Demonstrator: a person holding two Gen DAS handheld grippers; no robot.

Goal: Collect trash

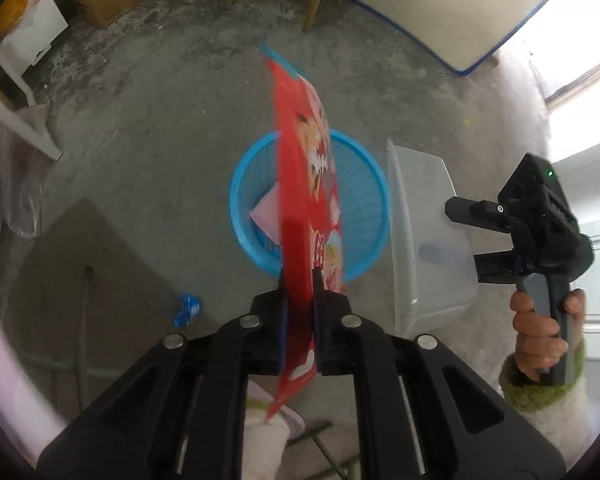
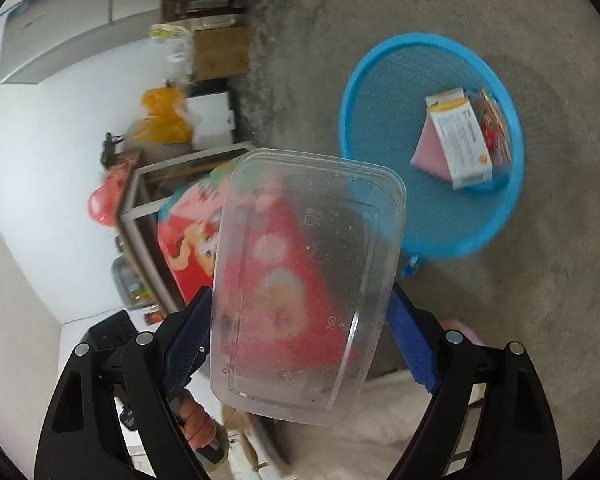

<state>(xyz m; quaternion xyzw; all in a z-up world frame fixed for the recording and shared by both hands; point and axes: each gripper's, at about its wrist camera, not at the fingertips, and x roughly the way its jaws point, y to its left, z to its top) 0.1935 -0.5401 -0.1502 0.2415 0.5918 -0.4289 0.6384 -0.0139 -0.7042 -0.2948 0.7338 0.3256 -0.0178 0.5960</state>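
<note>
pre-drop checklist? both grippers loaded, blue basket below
1. Left gripper shut on the red snack wrapper: ok.
2. Wrapper lined up over the blue basket: ok in the left wrist view; height above it cannot tell.
3. Right gripper holding the clear plastic container: ok, container sits between the blue pads.
4. Container over the basket: not ok; in the right wrist view the basket lies up and to the right of it.
5. Room in the basket: ok, only a white box and a few packets inside.
6. Blue scrap on the floor: not ok, uncollected.
</note>
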